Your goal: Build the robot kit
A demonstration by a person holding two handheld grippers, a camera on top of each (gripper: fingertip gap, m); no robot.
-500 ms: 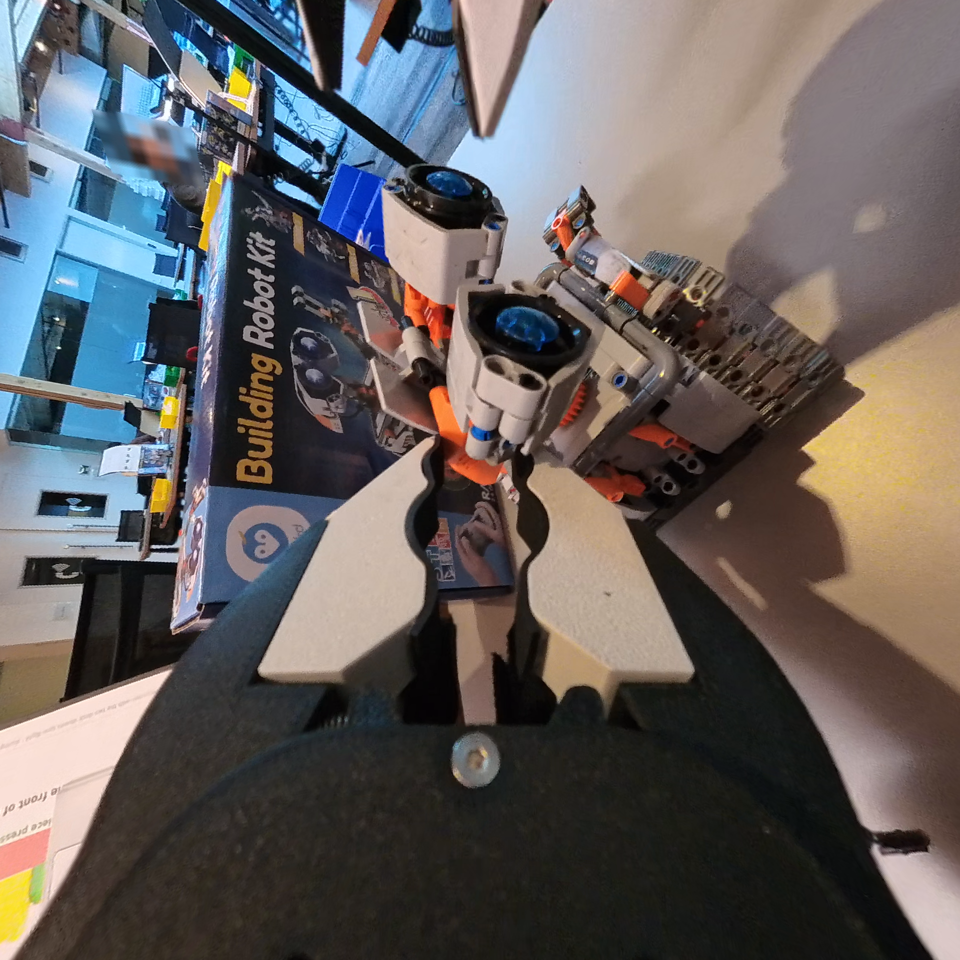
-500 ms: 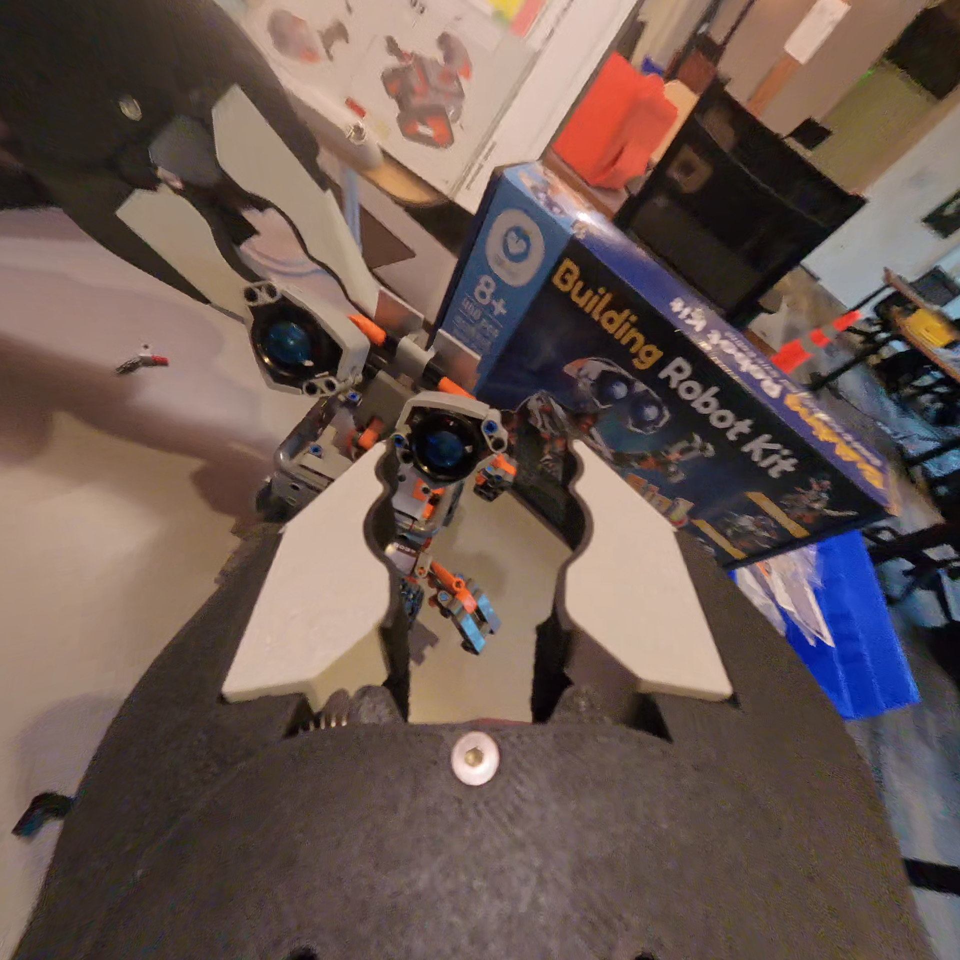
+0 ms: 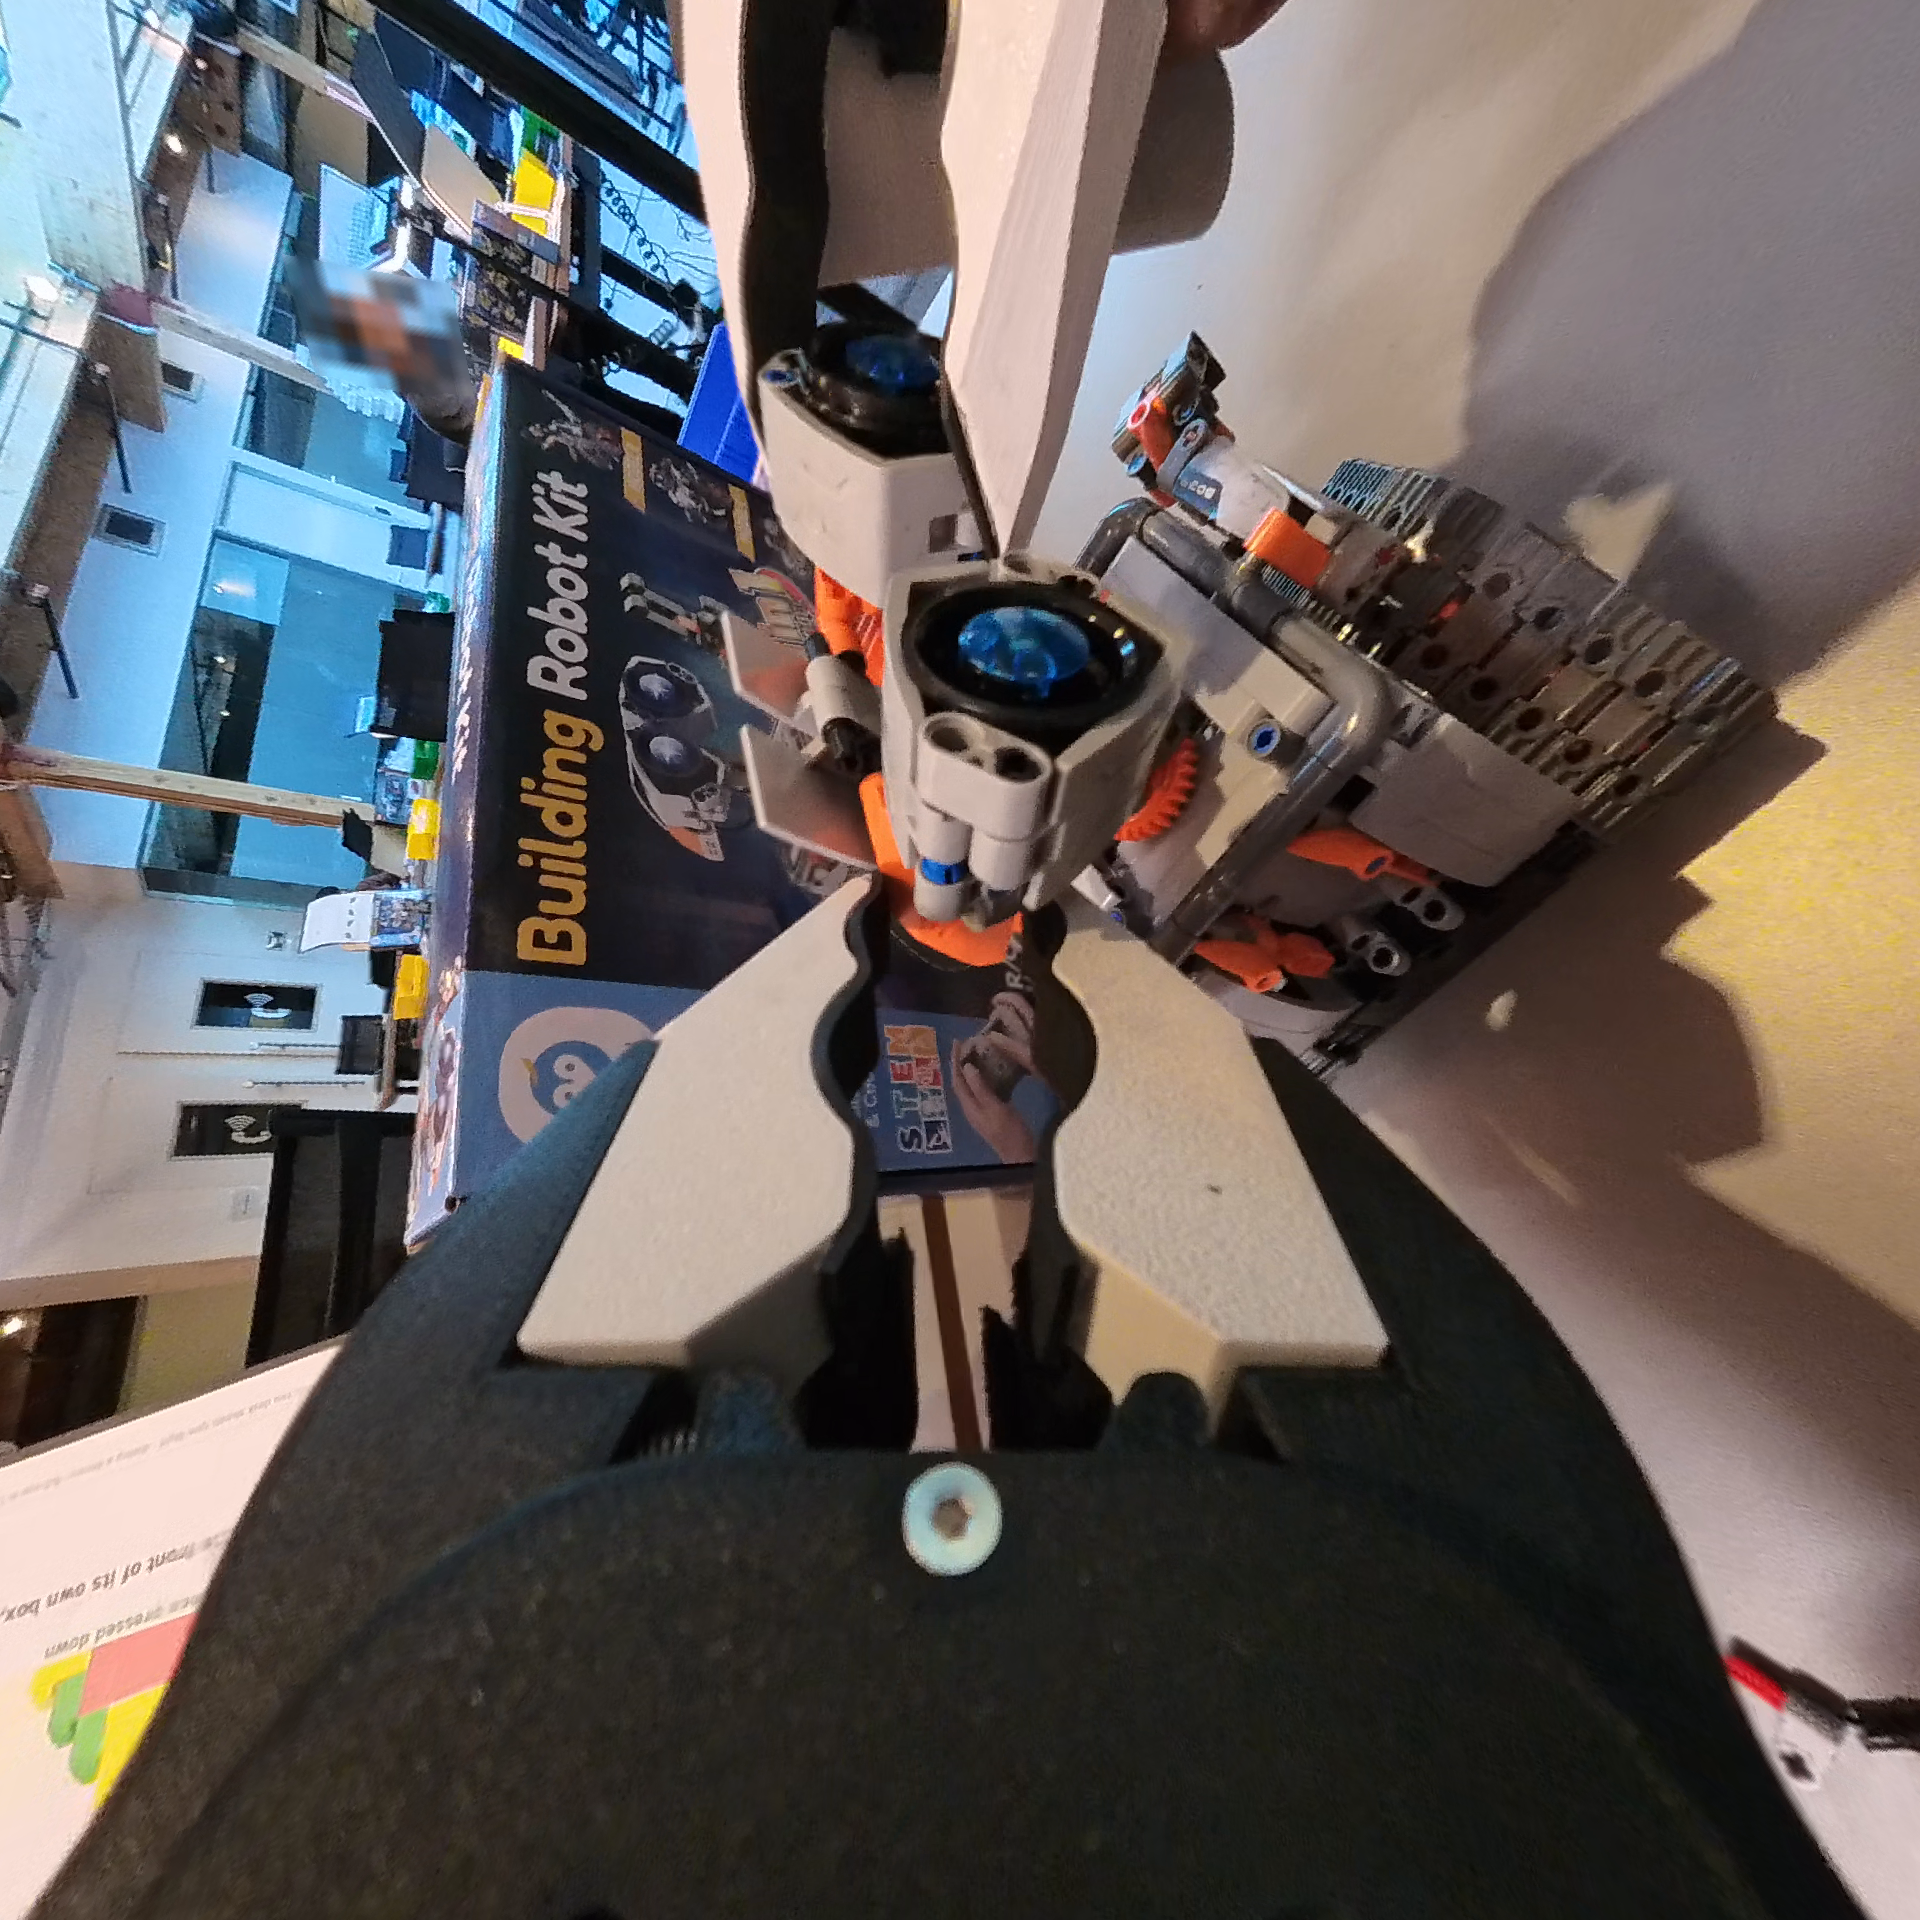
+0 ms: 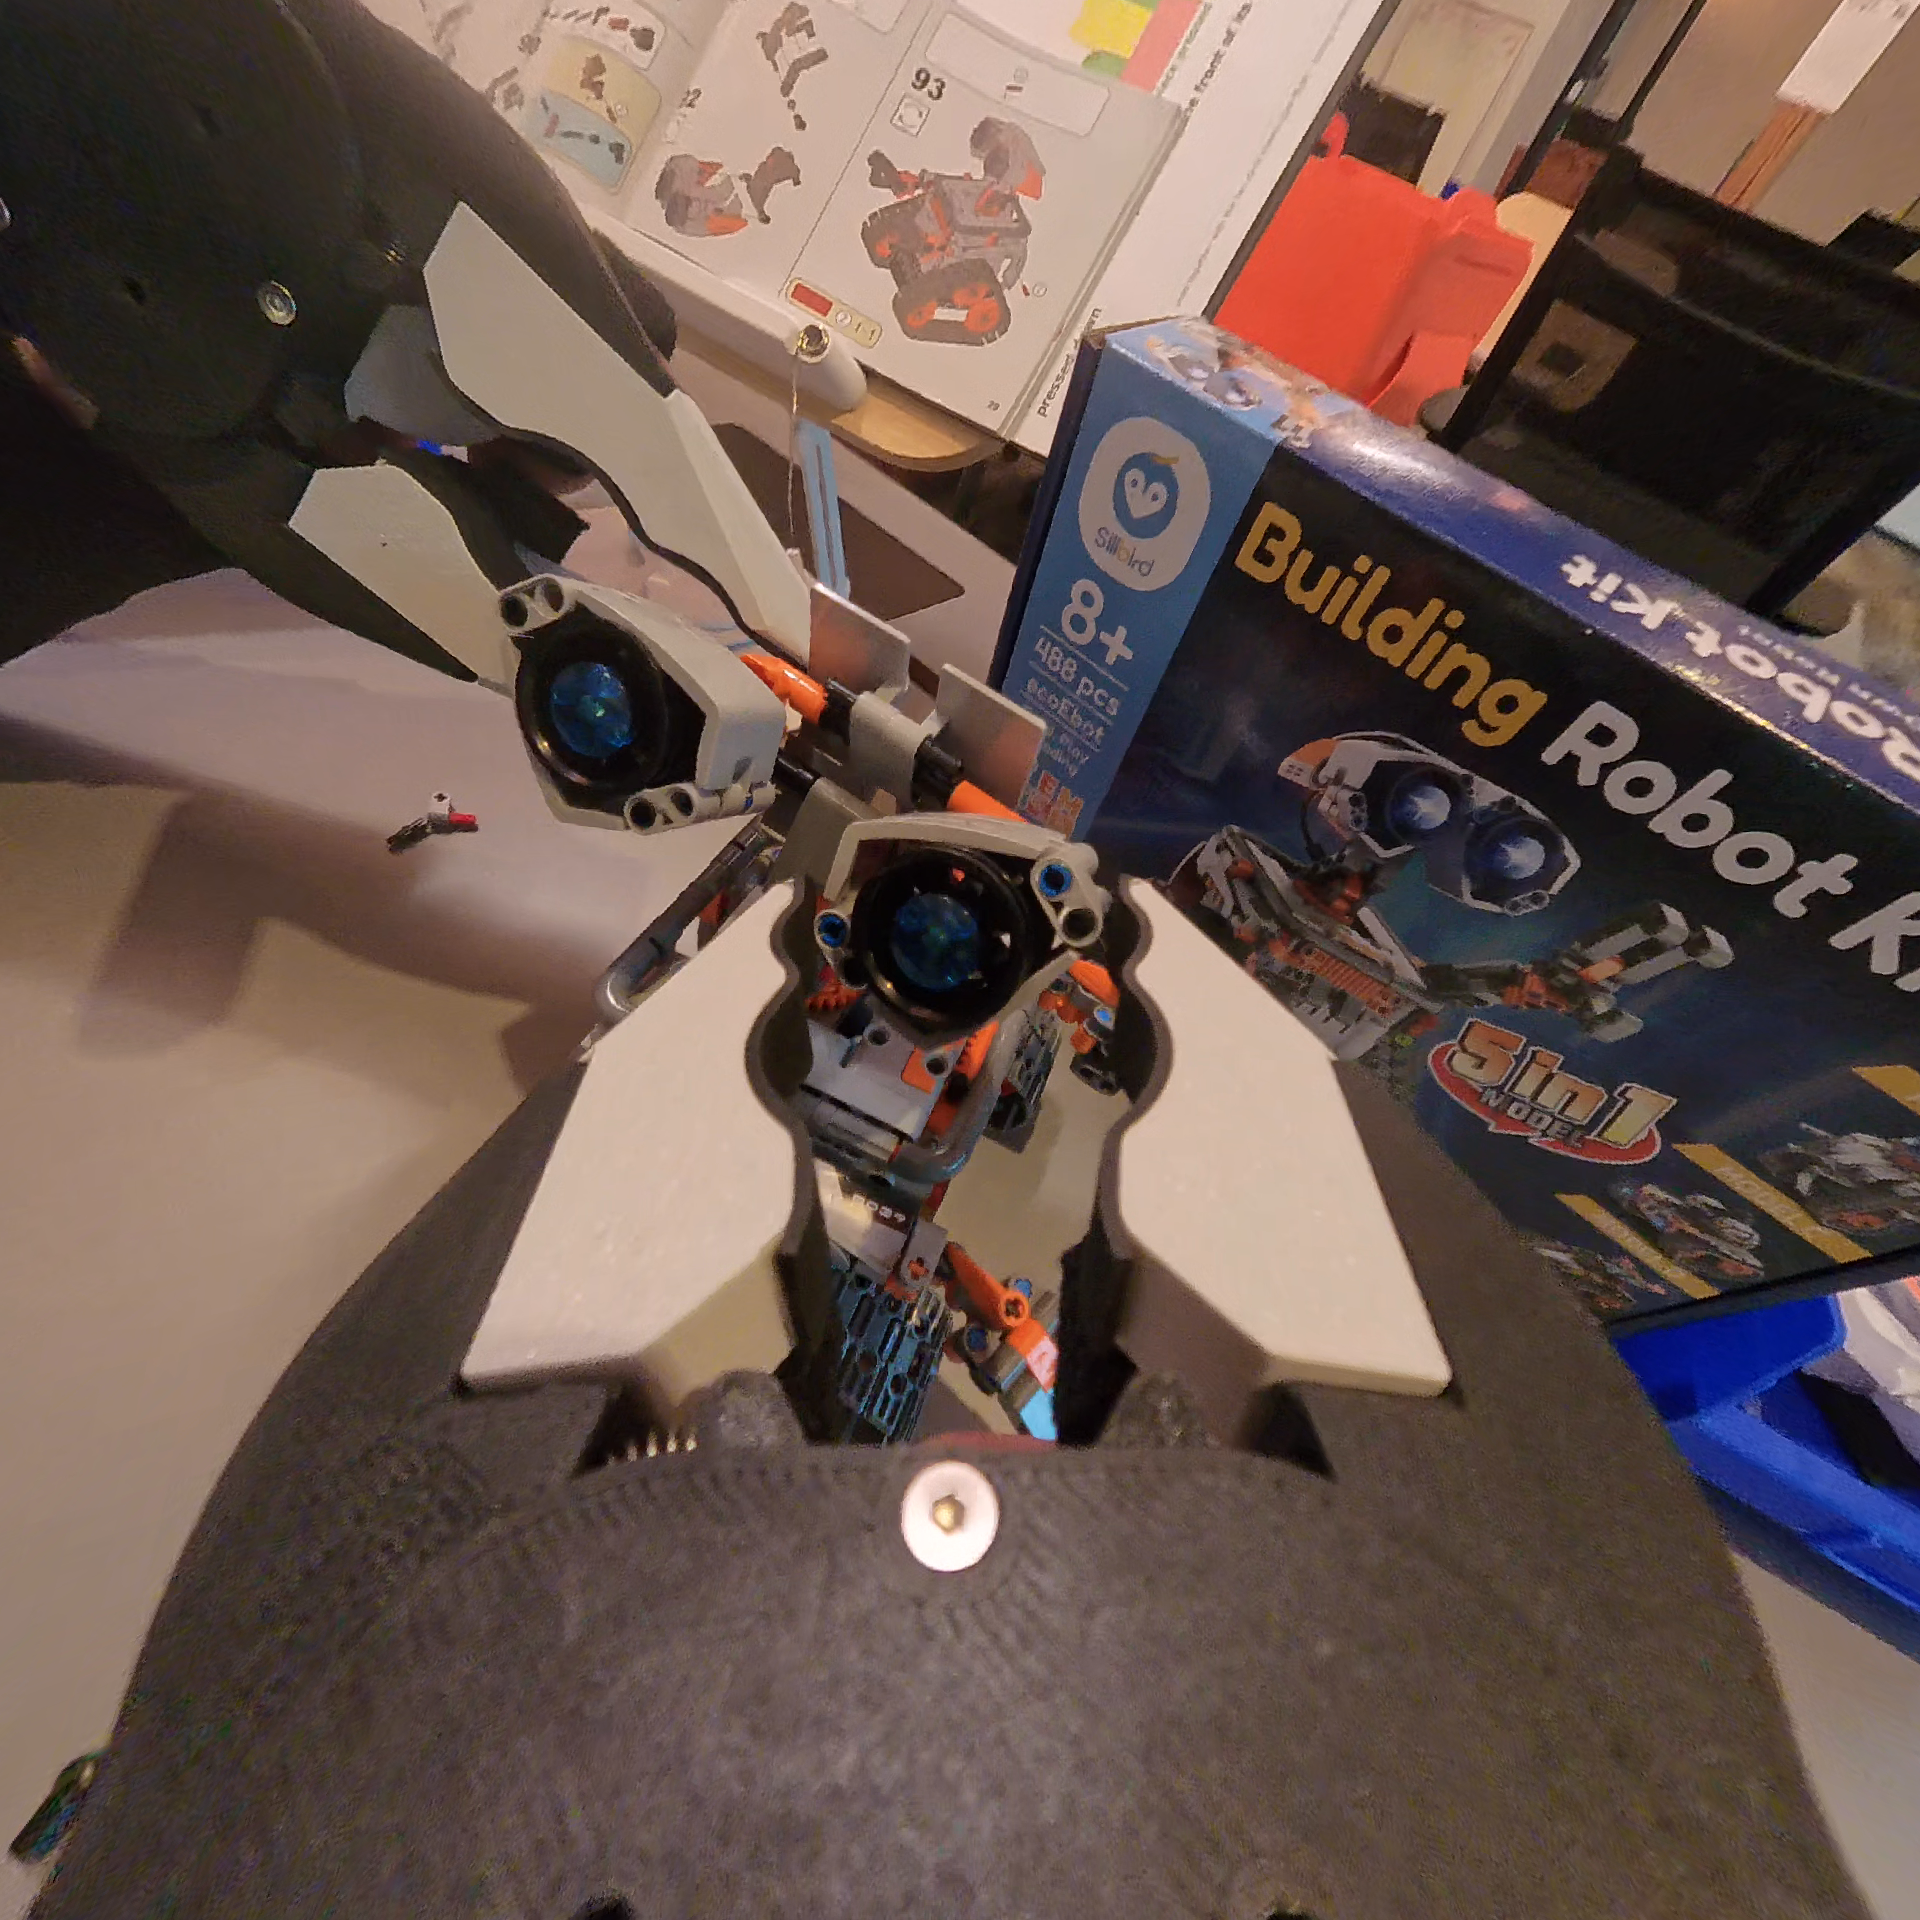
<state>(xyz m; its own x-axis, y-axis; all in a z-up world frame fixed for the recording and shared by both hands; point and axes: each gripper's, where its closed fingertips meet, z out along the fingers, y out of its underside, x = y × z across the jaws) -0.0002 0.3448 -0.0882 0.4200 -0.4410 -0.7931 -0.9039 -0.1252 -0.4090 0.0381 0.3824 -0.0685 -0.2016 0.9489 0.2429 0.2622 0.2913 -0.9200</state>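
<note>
Our left gripper (image 3: 956, 914) appears to pinch the orange neck under the near eye (image 3: 1023, 649) of the toy robot (image 3: 1455, 727), which stands mid-frame on the table (image 3: 1558, 260) beside the kit box (image 4: 1455, 727); our right gripper (image 4: 951, 935) has its jaws parted around the other eye (image 4: 935, 935), centre frame; we judge that light, square pressure on the eye housings suits these thin pegs; compared with half a second ago, the right gripper has come in closer, its fingers (image 3: 1029, 260) now filling the top of the left view.
</note>
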